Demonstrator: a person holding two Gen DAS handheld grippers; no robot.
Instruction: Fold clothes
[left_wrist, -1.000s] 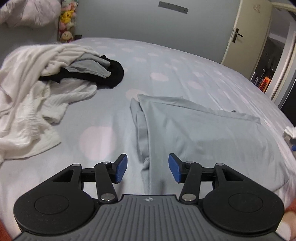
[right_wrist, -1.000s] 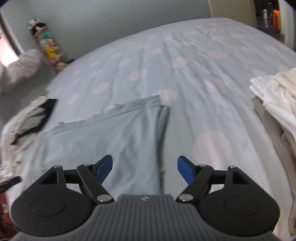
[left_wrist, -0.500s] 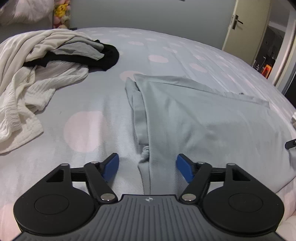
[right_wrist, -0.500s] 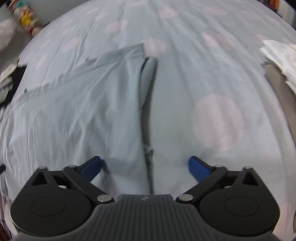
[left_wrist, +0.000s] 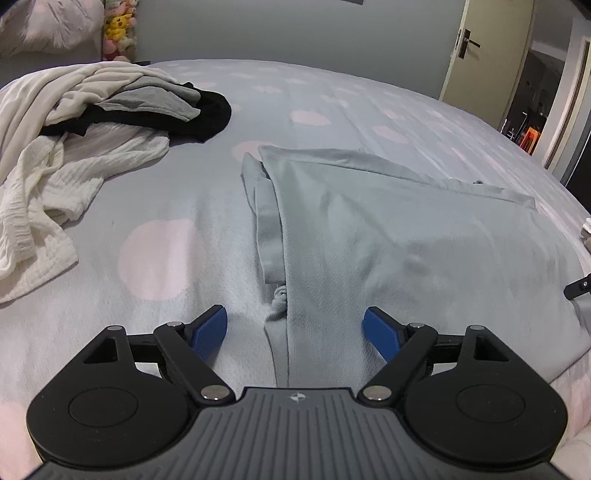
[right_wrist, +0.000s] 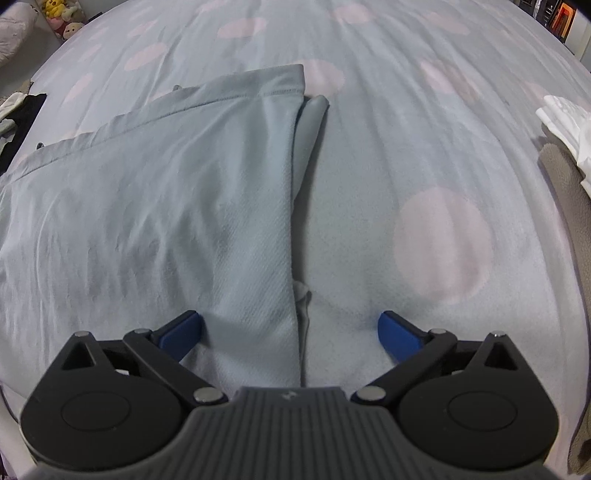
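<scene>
Here, at far left in the left wrist view, one heap of unfolded laundry (left_wrist: 74, 122) lies on the polka-dot bedspread (left_wrist: 159, 254): a cream ribbed piece, a grey one and a black one, three that I can count. To its right lies the single pale blue garment (left_wrist: 388, 236), spread flat in the middle of the bed with both long sides already turned in. The left gripper (left_wrist: 294, 326) hovers low over its near left folded edge, fingers wide apart and holding nothing. The right gripper (right_wrist: 289, 330) straddles the near right folded edge likewise, fingers wide apart and empty. The step looks like taking the near end; next, each gripper should probably drop, pinch every layer, and carry it toward the far hem. At far right sits one stack of folded clothes (right_wrist: 565, 122).
</scene>
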